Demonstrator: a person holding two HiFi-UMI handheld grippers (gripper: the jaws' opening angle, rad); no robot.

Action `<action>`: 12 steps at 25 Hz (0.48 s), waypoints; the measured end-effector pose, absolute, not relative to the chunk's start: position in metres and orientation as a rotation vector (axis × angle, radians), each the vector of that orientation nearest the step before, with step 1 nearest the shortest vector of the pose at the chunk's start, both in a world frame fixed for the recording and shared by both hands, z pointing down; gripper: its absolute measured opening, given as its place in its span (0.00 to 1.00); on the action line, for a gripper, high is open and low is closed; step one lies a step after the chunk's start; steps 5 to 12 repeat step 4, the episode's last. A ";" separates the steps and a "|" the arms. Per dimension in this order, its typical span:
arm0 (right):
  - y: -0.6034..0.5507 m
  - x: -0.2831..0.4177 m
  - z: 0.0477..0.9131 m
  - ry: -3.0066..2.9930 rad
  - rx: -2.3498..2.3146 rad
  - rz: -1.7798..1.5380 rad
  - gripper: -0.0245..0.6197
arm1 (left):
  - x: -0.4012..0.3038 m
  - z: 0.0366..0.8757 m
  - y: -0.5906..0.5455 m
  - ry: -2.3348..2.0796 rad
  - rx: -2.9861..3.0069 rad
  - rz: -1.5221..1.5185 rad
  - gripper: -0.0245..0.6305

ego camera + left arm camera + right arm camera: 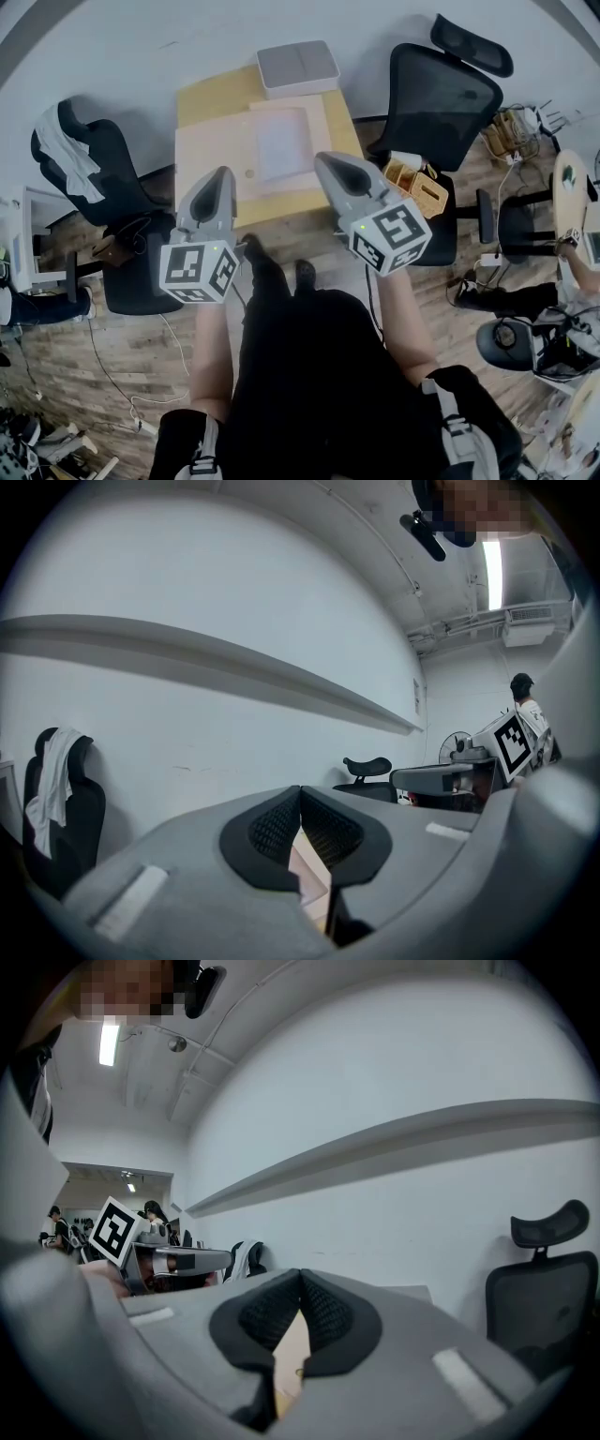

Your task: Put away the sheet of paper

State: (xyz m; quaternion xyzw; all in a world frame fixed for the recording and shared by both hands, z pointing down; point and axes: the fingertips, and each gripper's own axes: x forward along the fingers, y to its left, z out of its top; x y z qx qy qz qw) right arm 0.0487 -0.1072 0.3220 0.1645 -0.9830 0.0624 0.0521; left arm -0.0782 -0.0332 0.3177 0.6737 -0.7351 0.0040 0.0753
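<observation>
- Left gripper (pixel 300 794) jaws are pressed together at the tips, with nothing between them.
- Right gripper (pixel 299 1279) is the same: pads meet, nothing held.
- I hold both up in the air side by side, left (pixel 222 173) and right (pixel 328 159), with a gap between them.
- The paper (pixel 281 142) lies flat just ahead of the tips, between the two grippers, on a pale folder (pixel 225 150).
- The grey box (pixel 297 67) sits beyond the paper at the far edge of the table (pixel 211 98).
- My read: this fits the paper waiting to be stowed, or already laid where it belongs; I can't tell which.
- Any pinch would need spread jaws and an edge, since a flat sheet gives no grip from above and creases easily.
</observation>
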 end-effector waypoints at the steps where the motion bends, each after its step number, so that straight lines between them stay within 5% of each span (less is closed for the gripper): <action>1: -0.109 0.049 0.322 -2.989 0.501 0.190 0.04 | -0.078 0.318 -0.034 -2.203 2.021 0.013 0.05; 12: -0.112 0.048 0.321 -2.988 0.502 0.190 0.04 | -0.078 0.318 -0.038 -2.197 2.023 0.012 0.05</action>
